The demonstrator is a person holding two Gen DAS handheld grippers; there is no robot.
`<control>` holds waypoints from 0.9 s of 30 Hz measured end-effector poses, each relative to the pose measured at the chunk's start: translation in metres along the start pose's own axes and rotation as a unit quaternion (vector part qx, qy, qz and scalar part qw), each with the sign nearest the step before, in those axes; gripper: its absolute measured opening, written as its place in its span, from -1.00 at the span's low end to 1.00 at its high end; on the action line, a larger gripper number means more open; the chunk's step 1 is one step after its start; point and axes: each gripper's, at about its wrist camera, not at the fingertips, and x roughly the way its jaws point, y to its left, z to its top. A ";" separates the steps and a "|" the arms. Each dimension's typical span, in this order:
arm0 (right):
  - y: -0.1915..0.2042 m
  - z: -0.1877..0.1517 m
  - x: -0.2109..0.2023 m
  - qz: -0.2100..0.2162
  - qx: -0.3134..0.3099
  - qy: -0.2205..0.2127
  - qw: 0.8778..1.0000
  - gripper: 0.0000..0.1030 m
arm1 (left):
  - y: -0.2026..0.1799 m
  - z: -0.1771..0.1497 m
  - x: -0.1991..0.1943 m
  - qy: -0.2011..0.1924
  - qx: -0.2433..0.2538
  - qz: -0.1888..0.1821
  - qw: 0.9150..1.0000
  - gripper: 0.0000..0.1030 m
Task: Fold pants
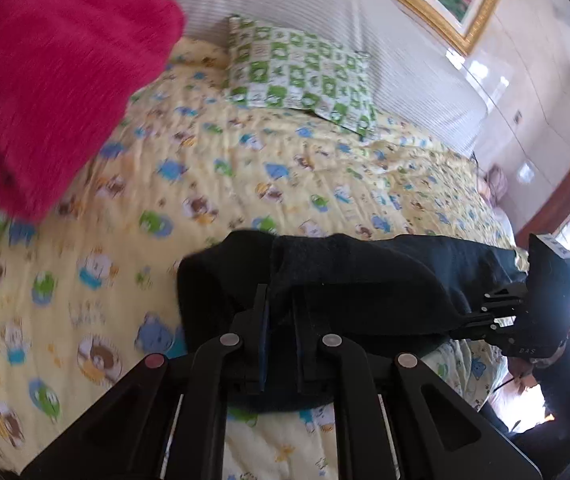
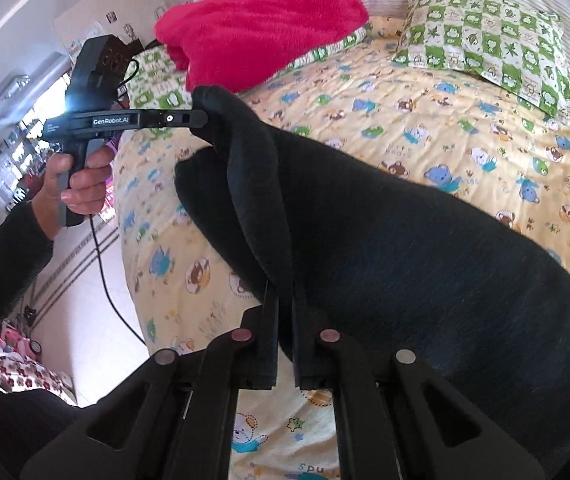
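Note:
Black pants (image 1: 365, 276) lie across the yellow cartoon-print quilt (image 1: 205, 168), with one edge lifted off it. In the left wrist view my left gripper (image 1: 279, 308) is shut on that raised edge, and dark cloth is pinched between its fingers. The right gripper (image 1: 481, 314) grips the same edge further right. In the right wrist view the pants (image 2: 425, 248) fill the middle and right, and my right gripper (image 2: 285, 296) is shut on a fold of the cloth. A hand holds the left gripper (image 2: 201, 118) at the far corner, its tips clamped on the cloth.
A red fluffy blanket (image 2: 261, 20) lies at the head of the bed on the left, next to a green checked pillow (image 2: 485, 40). The striped headboard (image 1: 325, 12) is behind them. The bed's edge drops to a white floor (image 2: 85, 288), where a black cable (image 2: 101, 264) hangs.

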 end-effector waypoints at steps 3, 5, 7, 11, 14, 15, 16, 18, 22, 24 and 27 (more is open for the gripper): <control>0.003 -0.002 0.002 -0.002 -0.003 0.000 1.000 -0.88 | 0.008 -0.009 -0.001 -0.003 -0.019 0.003 1.000 -0.79; 0.006 -0.003 0.003 -0.004 -0.008 0.001 1.000 -0.82 | 0.013 -0.015 -0.003 -0.005 -0.034 0.005 0.999 -0.72; 0.008 -0.003 0.004 -0.006 -0.009 0.005 1.000 -0.77 | 0.016 -0.021 -0.006 -0.006 -0.048 0.007 0.999 -0.72; 0.008 -0.004 0.001 0.005 -0.001 -0.003 1.000 -0.56 | 0.026 -0.030 -0.017 -0.012 -0.082 0.017 0.996 -0.77; 0.007 -0.004 -0.006 0.023 0.008 -0.014 1.000 -0.56 | 0.029 -0.037 -0.034 -0.028 -0.104 0.021 0.994 -0.77; 0.007 -0.003 -0.007 0.024 0.010 -0.017 1.000 -0.55 | 0.030 -0.038 -0.039 -0.035 -0.110 0.021 0.993 -0.73; 0.006 -0.002 -0.010 0.027 0.014 -0.021 0.999 -0.55 | 0.030 -0.040 -0.045 -0.041 -0.118 0.019 0.992 -0.68; 0.003 0.000 -0.015 0.029 0.024 -0.030 0.999 -0.55 | 0.026 -0.042 -0.054 -0.051 -0.125 0.018 0.991 -0.60; -0.003 0.005 -0.023 0.032 0.039 -0.045 0.998 -0.53 | 0.014 -0.040 -0.060 -0.057 -0.127 0.020 0.990 -0.26; -0.006 0.008 -0.026 0.029 0.045 -0.049 0.997 -0.41 | 0.007 -0.039 -0.057 -0.055 -0.131 0.017 0.990 -0.17; -0.010 0.012 -0.032 0.017 0.046 -0.059 0.997 -0.20 | 0.002 -0.037 -0.052 -0.053 -0.136 0.012 0.989 -0.09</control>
